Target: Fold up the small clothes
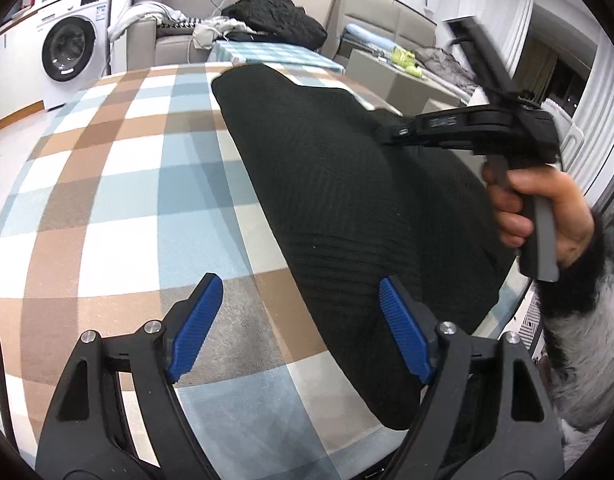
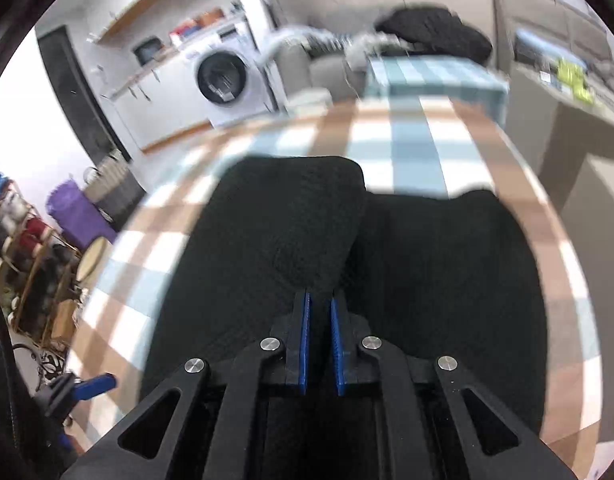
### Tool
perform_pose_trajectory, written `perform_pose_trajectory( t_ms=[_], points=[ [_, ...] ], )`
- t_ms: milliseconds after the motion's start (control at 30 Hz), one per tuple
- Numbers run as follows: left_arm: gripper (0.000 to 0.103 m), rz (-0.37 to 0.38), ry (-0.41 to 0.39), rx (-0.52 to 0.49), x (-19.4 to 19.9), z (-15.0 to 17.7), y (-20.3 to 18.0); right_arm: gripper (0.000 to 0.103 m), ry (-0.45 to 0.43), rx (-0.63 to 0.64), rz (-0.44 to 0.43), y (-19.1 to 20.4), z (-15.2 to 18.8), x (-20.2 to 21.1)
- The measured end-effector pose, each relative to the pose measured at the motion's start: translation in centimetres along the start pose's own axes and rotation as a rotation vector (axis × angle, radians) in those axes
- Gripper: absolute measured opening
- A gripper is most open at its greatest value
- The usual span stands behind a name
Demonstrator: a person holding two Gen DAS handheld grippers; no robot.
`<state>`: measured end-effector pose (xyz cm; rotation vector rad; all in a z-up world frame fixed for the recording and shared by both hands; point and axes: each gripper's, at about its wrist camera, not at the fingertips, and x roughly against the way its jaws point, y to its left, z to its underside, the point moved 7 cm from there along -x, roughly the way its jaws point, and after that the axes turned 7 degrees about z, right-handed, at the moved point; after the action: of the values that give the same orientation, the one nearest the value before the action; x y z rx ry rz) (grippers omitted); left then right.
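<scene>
A black knit garment (image 1: 347,200) lies flat on the checked tablecloth (image 1: 127,200), reaching from the far edge toward me. My left gripper (image 1: 299,312) is open, its right pad (image 1: 403,328) over the garment's near left edge and its left pad over bare cloth. A hand (image 1: 547,208) in a furry sleeve holds my right gripper (image 1: 387,132) just above the garment's right side. In the right wrist view its jaws (image 2: 321,300) are shut over the garment (image 2: 267,240), where one layer is folded over another. I see no cloth lifted between them.
The checked tablecloth (image 2: 419,148) runs to the table's far edge. Beyond it stand a smaller blue-checked table (image 1: 275,54), a sofa with a pile of dark clothes (image 1: 275,20) and a washing machine (image 1: 69,48). A cluttered rack (image 2: 27,240) stands on the floor at left.
</scene>
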<state>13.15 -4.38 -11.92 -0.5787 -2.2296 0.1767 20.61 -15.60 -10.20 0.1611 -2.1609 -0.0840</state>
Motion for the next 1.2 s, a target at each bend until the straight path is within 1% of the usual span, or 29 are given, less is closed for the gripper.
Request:
perform_pose_trajectory(
  t_ms=[67, 133, 167, 200, 233, 267, 300, 333, 400, 433, 467, 567, 600, 667, 700, 767, 867, 967, 1067, 1167, 1200],
  points=[
    [0.079, -0.006, 0.005, -0.001, -0.3, 0.2, 0.2, 0.013, 0.043, -0.008, -0.002, -0.1, 0.4, -1.8],
    [0.079, -0.001, 0.006, 0.011, -0.3, 0.3, 0.6, 0.018, 0.052, -0.021, -0.040, -0.1, 1.2, -2.2],
    [0.079, 0.001, 0.003, 0.018, -0.3, 0.2, 0.8, 0.022, 0.045, -0.020, -0.061, -0.2, 1.7, -1.4],
    [0.079, 0.002, 0.000, 0.023, -0.3, 0.2, 1.0, 0.030, 0.038, -0.016, -0.086, -0.3, 2.2, -0.5],
    [0.079, -0.002, -0.002, 0.026, -0.3, 0.1, 1.1, 0.033, 0.029, -0.014, -0.105, -0.3, 2.7, 0.3],
    [0.079, -0.003, -0.004, 0.027, -0.2, 0.1, 1.2, 0.035, 0.007, -0.008, -0.133, -0.6, 3.9, 2.0],
    [0.079, -0.002, -0.009, 0.029, -0.1, 0.1, 1.2, 0.036, -0.008, 0.003, -0.151, -0.5, 5.2, 3.2],
    [0.079, -0.002, -0.012, 0.030, 0.0, 0.1, 1.2, 0.036, -0.015, 0.014, -0.167, -0.4, 5.7, 4.1],
    [0.079, 0.000, -0.012, 0.035, 0.0, 0.2, 1.2, 0.036, -0.040, 0.047, -0.226, -0.7, 8.8, 6.9],
    [0.079, 0.001, -0.013, 0.036, 0.1, 0.2, 1.3, 0.036, -0.045, 0.060, -0.233, -0.6, 10.0, 7.7],
    [0.079, 0.002, -0.014, 0.038, 0.0, 0.2, 1.3, 0.036, -0.045, 0.098, -0.230, -0.6, 11.8, 8.6],
    [0.079, 0.001, -0.013, 0.038, -0.1, 0.1, 1.4, 0.036, -0.019, 0.171, -0.232, 0.3, 14.7, 9.0],
    [0.079, 0.001, -0.014, 0.040, -0.1, 0.1, 1.4, 0.036, -0.033, 0.197, -0.214, 0.7, 15.2, 9.2],
    [0.079, -0.002, -0.014, 0.041, -0.1, 0.1, 1.4, 0.035, -0.057, 0.235, -0.203, 1.2, 15.5, 9.0],
    [0.079, -0.003, -0.015, 0.041, -0.1, 0.1, 1.4, 0.028, -0.052, 0.249, -0.196, 1.4, 15.5, 8.6],
    [0.079, -0.005, -0.016, 0.041, 0.0, 0.2, 1.3, 0.025, -0.061, 0.264, -0.202, 1.4, 15.0, 8.5],
    [0.079, -0.005, -0.016, 0.042, -0.1, 0.2, 1.3, 0.025, -0.083, 0.277, -0.185, 0.9, 14.9, 9.2],
    [0.079, -0.005, -0.016, 0.042, -0.1, 0.2, 1.3, 0.025, -0.116, 0.297, -0.186, 1.1, 14.8, 9.6],
    [0.079, -0.004, -0.016, 0.041, -0.1, 0.2, 1.3, 0.025, -0.140, 0.270, -0.192, 1.1, 14.3, 10.0],
    [0.079, -0.005, -0.015, 0.041, -0.1, 0.3, 1.3, 0.026, -0.126, 0.256, -0.246, 1.9, 14.1, 9.9],
    [0.079, -0.005, -0.016, 0.041, -0.1, 0.3, 1.3, 0.029, -0.094, 0.261, -0.269, 2.4, 14.4, 9.4]
  ],
)
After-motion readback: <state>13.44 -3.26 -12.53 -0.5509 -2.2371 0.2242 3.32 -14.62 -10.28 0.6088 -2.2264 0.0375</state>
